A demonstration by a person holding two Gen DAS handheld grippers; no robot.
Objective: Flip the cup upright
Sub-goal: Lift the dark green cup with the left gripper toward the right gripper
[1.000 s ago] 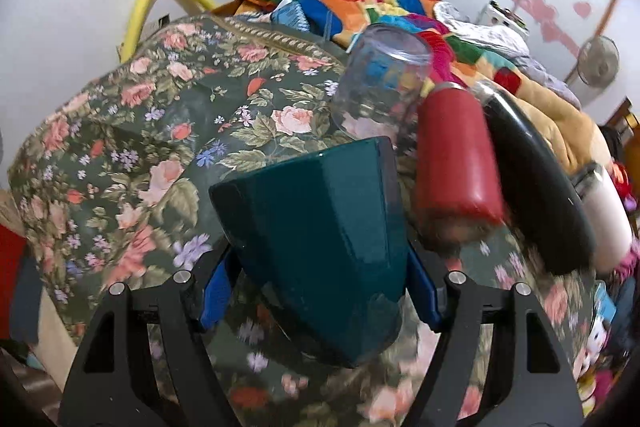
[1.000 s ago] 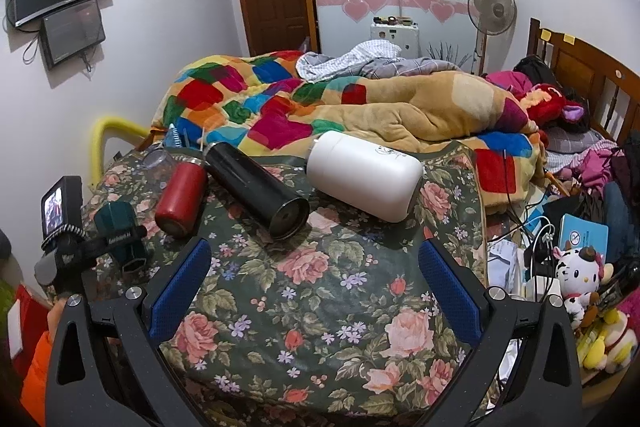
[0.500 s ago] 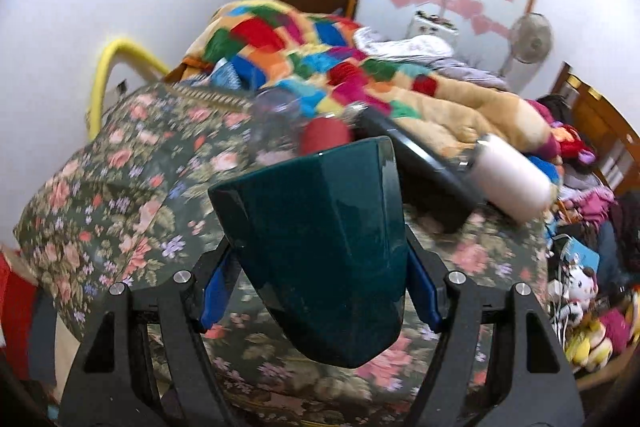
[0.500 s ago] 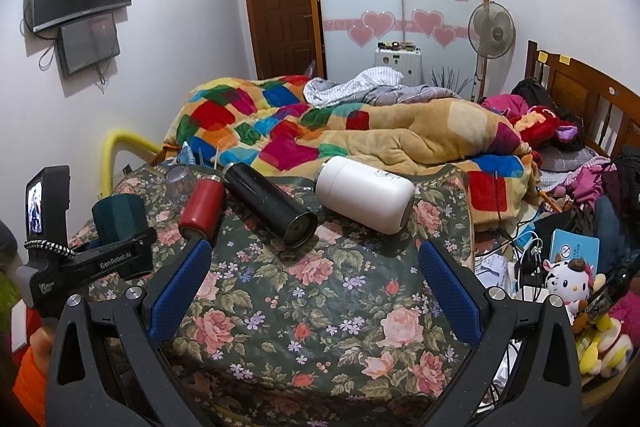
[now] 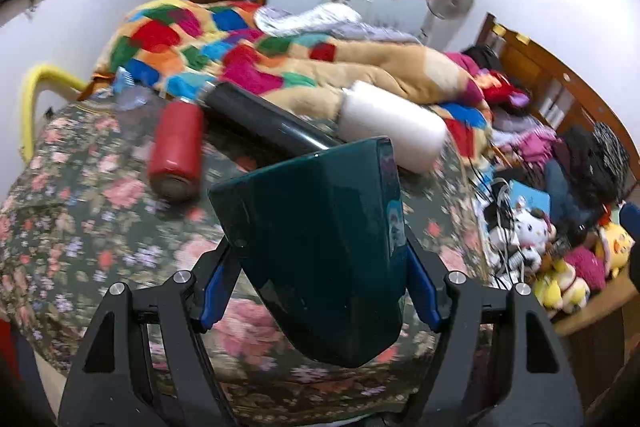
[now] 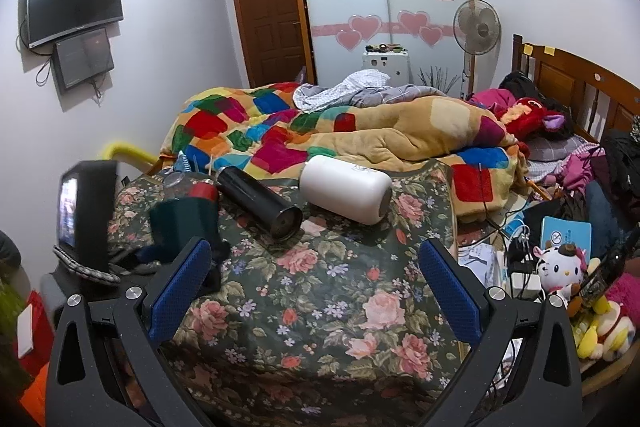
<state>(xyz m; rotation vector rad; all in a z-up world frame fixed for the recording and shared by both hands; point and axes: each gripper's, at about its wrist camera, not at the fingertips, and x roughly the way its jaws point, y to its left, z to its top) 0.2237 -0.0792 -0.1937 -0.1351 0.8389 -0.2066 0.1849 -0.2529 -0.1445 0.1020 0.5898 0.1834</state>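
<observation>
My left gripper point(image 5: 316, 279) is shut on a dark green cup point(image 5: 320, 243) and holds it in the air above the floral cloth point(image 5: 80, 227). The cup's closed base points away from me. In the right wrist view the same cup point(image 6: 184, 223) and the left gripper's camera point(image 6: 86, 211) show at the left, above the cloth's left part. My right gripper point(image 6: 316, 287) is open and empty, above the front of the floral cloth point(image 6: 320, 307).
A red bottle point(image 5: 176, 151), a black flask point(image 5: 264, 123) and a white flask point(image 5: 392, 135) lie on their sides on the cloth. A clear glass point(image 5: 132, 99) stands behind the red bottle. A patchwork quilt point(image 6: 320, 135) lies behind, toys and cables point(image 6: 560, 267) at the right.
My left gripper has lifted the green cup off the cloth and swung to the right with it. My right gripper has risen a little and stays open.
</observation>
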